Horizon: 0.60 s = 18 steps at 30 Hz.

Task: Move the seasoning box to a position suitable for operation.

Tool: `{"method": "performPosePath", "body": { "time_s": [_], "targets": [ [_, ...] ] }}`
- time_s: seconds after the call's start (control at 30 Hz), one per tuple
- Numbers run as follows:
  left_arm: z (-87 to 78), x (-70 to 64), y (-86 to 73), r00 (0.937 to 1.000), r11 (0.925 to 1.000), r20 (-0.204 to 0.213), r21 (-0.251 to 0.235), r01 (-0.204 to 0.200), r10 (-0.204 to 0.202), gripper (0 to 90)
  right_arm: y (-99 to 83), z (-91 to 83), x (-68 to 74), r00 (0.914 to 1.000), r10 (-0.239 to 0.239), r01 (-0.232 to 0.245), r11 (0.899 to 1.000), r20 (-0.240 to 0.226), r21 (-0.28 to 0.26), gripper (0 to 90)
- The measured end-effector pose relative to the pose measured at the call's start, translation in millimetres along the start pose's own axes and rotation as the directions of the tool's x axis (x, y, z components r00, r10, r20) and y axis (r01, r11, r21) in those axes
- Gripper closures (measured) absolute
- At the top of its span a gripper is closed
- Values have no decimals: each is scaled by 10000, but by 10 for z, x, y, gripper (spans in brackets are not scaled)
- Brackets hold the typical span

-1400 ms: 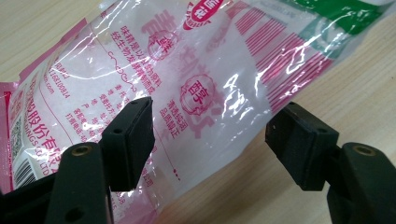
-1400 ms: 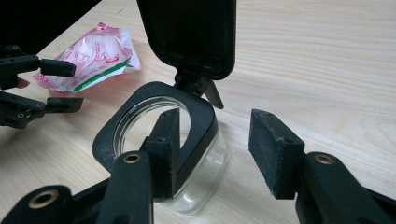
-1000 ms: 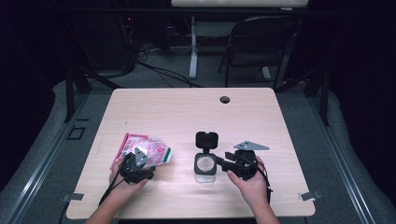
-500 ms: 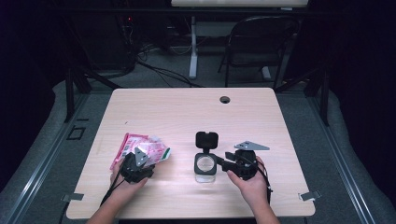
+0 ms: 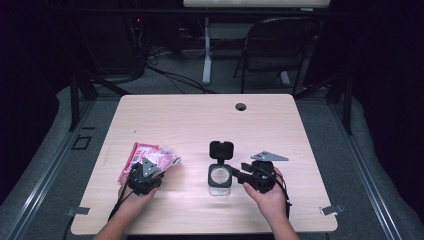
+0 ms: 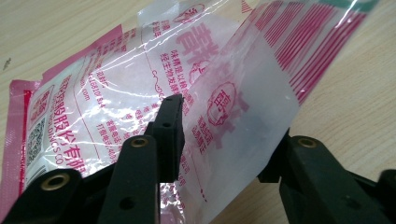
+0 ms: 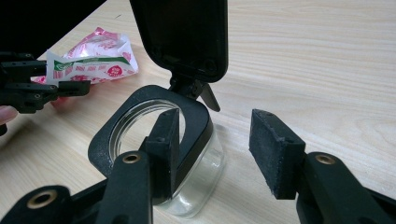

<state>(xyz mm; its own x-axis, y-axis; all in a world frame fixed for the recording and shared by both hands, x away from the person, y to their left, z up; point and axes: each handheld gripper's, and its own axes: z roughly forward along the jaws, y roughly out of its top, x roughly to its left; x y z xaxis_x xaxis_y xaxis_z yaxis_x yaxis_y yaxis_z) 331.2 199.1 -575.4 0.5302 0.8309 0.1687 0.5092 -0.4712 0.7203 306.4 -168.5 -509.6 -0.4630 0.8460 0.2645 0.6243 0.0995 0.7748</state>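
Right now, your scene reads like this:

Packet: the pink-and-white plastic packet [image 6: 154, 88] lies at about 8 o'clock on the surface [image 5: 200, 120], one corner curled up off the wood toward your left tool.

Left tool: your left tool [image 6: 224, 140] has its jaws apart on either side of that raised corner; the film sits between them, and from the left gripper view you cannot tell for sure that it is pinched, so treat it as loose.

Jar: the clear glass jar [image 7: 187, 154] with the black rim stands near 5 o'clock of centre, its hinged black lid [image 7: 182, 32] flipped up at 12 o'clock of the mouth.

Right tool: your right tool [image 7: 219, 140] is wide open, gripping nothing; one jaw reaches over the rim into the mouth, the other stands clear outside the wall.

Risk, packet: thin, slick film may slide out as you lift if the jaws close on the edge alone.

Risk, jar: closing on one wall only could tip the jar or skid it.

Risk, lid: the upright lid could drop shut if the jar is jolted.

Risk, pour: a limp packet may spill beside the mouth.
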Motion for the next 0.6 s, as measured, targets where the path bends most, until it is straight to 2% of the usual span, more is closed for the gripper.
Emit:
{"method": "performPosePath", "body": {
  "time_s": [0.1,0.23,0.6],
  "targets": [
    [6,17,-7,9998,10000,179,37,30,-31,663,-2,1,-5,10000,-6,6,10000,22,-18,527],
    [13,36,-15,9998,10000,204,56,80,-82,708,-3,1,-5,10000,13,-13,10000,-4,-74,526],
    [32,85,-22,9997,9997,81,121,211,-212,843,-7,4,-2,10000,9,-9,10000,44,-44,525]
  ]
}}
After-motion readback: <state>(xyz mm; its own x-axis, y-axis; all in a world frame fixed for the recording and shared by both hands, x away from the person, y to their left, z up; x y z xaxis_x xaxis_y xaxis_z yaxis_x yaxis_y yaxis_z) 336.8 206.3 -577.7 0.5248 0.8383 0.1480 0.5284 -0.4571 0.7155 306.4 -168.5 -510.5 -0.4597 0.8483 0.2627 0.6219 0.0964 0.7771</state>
